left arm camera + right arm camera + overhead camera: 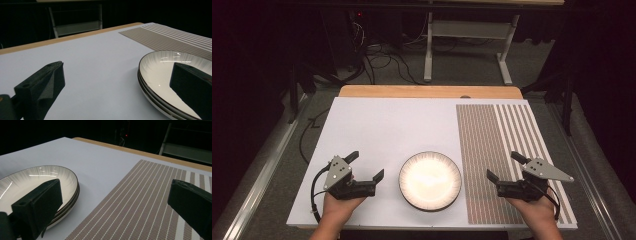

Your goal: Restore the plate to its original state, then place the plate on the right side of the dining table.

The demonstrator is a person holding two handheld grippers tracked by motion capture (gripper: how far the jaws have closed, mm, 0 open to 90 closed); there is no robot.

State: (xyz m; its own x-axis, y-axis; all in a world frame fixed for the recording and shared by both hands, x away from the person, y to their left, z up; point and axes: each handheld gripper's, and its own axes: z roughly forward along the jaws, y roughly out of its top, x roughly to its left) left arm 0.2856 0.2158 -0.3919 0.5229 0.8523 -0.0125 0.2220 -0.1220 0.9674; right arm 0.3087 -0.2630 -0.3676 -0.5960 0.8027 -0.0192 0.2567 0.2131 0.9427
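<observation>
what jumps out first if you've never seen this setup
The stack of white round plates with dark rims sits bright near the front middle of the white table top. Either side of it, the left gripper and right gripper rest open and apart from it. A brown striped woven placemat covers the table's right part.

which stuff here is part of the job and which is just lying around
In the job:
stack of plates, between the two grippers
left gripper, jaws open
right gripper, jaws open

Just lying about:
striped placemat, at the right of the table
cables on the floor beyond the table
metal stand on the floor
</observation>
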